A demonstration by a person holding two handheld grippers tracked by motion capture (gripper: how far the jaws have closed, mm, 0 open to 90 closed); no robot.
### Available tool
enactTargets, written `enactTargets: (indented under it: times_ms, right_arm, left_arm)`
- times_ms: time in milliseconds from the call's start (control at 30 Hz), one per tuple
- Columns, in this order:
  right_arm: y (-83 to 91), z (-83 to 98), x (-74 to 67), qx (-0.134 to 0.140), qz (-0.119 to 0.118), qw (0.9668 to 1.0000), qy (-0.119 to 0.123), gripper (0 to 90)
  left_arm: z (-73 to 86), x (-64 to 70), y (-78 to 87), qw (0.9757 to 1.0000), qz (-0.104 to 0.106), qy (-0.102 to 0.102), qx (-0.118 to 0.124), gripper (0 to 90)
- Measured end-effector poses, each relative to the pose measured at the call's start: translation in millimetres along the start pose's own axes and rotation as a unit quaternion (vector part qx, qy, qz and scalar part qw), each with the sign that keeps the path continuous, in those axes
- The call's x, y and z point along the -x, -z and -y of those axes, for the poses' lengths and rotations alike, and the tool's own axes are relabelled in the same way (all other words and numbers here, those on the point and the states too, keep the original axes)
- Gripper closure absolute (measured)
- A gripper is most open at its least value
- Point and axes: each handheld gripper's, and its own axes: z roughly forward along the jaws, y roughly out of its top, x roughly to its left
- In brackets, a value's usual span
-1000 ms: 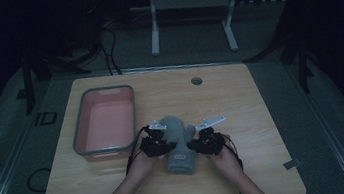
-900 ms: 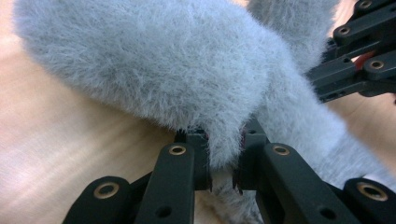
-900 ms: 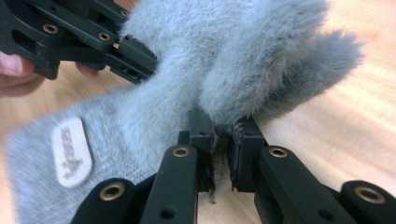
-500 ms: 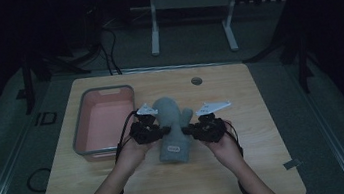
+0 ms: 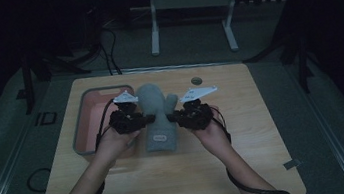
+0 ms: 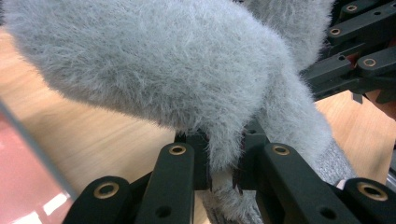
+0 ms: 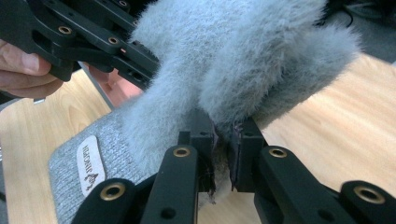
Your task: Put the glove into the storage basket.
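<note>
— Where was the grey fuzzy mitten (image 5: 158,115)?

— Held above the desk (image 5: 265,130), just right of the pink bin (image 5: 84,134).

— And your 2 tongs?

— My left tongs (image 5: 149,120) pinched its left edge, my right tongs (image 5: 172,117) its right.

Dark lab: cables (image 5: 108,50), metal stand (image 5: 190,19)

Right gripper (image 7: 223,140) pinched on fuzzy grey mitten (image 7: 233,60), knit cuff (image 7: 88,163) with label (image 7: 89,165) hung low left, left gripper (image 7: 93,42) clamped opposite edge, fingers (image 7: 21,70) at left, wooden table (image 7: 336,121) beneath
</note>
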Motion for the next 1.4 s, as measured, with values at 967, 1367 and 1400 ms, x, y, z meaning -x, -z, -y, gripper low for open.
enactTargets:
  times_ms: [967, 1367, 1400]
  right_arm:
    - [-136.0, -88.3, -29.1, -0.019, -0.073, 0.997, -0.014, 82.0]
    - [-202.0, -54.6, -19.7, -0.131, -0.053, 0.9885, -0.053, 81.9]
    - [-204.0, -53.4, -19.2, -0.137, -0.05, 0.9878, -0.056, 81.8]
  left_arm:
    - [21.6, -113.4, 74.8, 0.9919, -0.108, 0.064, -0.021, 80.6]
    - [56.3, -145.5, 18.3, 0.9788, -0.118, 0.113, -0.123, 80.4]
    - [56.1, -146.5, 14.1, 0.9762, -0.121, 0.119, -0.135, 80.4]
